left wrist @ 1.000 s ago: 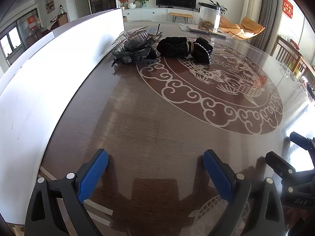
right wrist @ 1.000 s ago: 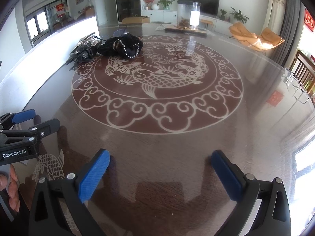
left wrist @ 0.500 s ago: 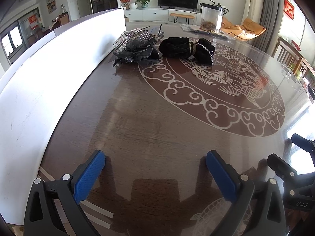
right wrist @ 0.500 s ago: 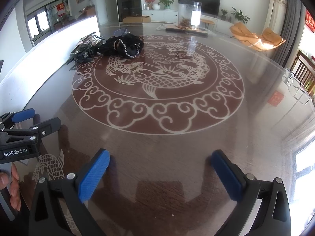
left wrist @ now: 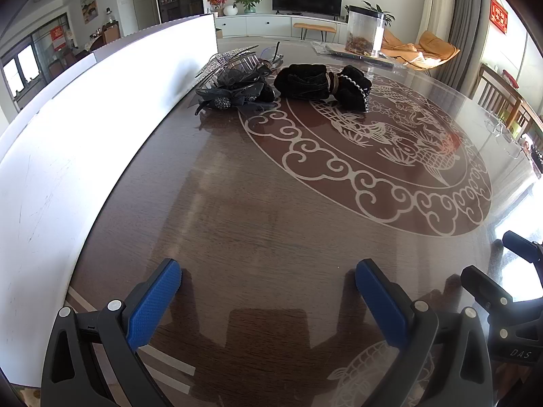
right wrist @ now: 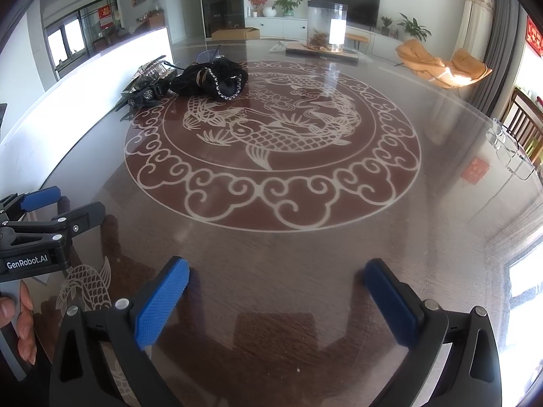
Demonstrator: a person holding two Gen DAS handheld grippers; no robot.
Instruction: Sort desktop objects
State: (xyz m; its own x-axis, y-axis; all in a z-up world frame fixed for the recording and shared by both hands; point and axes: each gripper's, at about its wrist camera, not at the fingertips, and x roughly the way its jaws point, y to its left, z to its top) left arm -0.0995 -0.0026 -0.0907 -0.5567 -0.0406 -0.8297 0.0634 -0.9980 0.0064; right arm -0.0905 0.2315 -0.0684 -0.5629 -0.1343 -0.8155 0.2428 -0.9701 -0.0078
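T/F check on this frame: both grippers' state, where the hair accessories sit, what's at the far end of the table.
1. The left gripper is shut on a scrunchie. False: it is open and holds nothing.
2. The right gripper is open and empty. True.
3. The hair accessories lie in a cluster near the white board, far from both grippers. True.
4. The black scrunchies sit in the middle of the fish motif. False: they lie at the motif's edge, beside the other accessories.
5. A clear jar stands at the table's far end. True.
6. The grippers touch each other. False: they are side by side, apart.
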